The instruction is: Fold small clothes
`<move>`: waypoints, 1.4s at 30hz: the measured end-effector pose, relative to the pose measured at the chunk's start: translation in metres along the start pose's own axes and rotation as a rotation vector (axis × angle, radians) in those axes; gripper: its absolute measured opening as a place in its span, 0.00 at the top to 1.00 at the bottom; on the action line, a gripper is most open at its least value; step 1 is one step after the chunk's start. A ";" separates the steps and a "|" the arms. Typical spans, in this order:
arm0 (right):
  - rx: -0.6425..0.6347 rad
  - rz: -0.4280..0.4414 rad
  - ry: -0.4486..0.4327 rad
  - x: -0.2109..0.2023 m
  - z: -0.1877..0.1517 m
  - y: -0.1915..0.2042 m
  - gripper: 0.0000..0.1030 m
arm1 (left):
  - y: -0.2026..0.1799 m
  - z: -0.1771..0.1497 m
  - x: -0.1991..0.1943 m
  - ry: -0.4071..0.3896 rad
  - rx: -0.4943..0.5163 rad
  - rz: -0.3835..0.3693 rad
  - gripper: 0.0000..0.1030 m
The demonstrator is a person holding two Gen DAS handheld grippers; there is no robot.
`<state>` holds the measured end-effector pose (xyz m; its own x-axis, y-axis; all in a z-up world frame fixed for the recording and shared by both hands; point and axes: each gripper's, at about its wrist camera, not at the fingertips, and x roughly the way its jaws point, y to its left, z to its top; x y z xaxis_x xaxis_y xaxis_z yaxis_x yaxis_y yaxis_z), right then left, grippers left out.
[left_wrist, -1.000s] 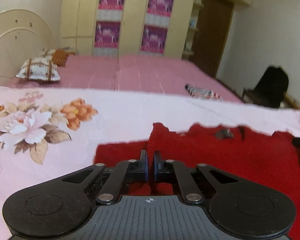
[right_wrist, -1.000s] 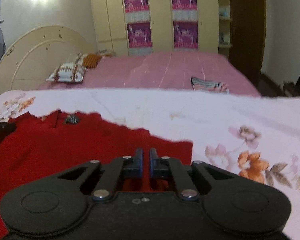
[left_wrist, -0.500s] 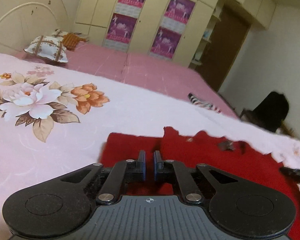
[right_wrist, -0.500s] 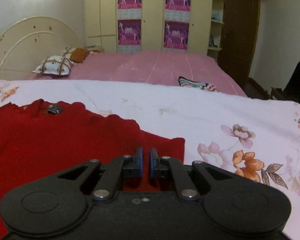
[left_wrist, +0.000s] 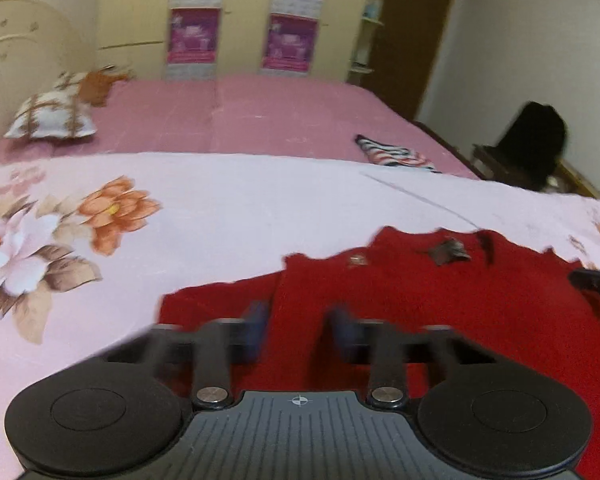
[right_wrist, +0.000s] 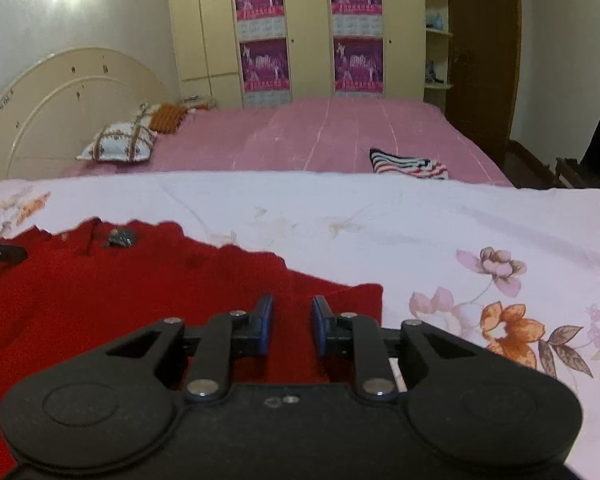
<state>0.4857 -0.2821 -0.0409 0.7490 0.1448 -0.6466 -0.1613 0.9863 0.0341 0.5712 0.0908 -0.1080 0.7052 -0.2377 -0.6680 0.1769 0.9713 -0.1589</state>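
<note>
A red knitted garment [left_wrist: 440, 304] lies spread flat on a pale floral sheet [left_wrist: 228, 208] that covers the near part of the bed, and everything here is placed against that garment. Its long axis runs side to side across both views, collar edge on the far side, one sleeve reaching out at each end. The left gripper [left_wrist: 298, 332] hangs low over the garment's left end, where the sleeve meets the body; though blurred, its blue pads stand visibly apart, and nothing is pinched between them, only red knit showing below the gap. The right gripper [right_wrist: 291, 330] sits over the opposite end, just inside the right sleeve's squared-off tip, its jaws opening, with cloth under the gap but not pressed by the pads. So the garment lies directly beneath and ahead of both sets of fingers, stretching away towards the far collar, and each hand is nearer its own sleeve, neither better placed for the middle. A likely next move is a fold of the sleeves inward or of the near hem up towards the collar. A striped cloth [right_wrist: 408, 164] lies well beyond the garment on the pink bedspread.
</note>
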 end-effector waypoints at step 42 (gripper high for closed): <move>-0.150 -0.082 0.021 -0.025 -0.023 -0.002 0.69 | -0.045 -0.030 -0.041 -0.084 0.160 0.123 0.19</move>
<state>0.4526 -0.2897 -0.0426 0.7500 0.0612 -0.6586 -0.1957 0.9717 -0.1325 0.5136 0.0575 -0.0949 0.7818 -0.1234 -0.6112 0.1879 0.9813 0.0423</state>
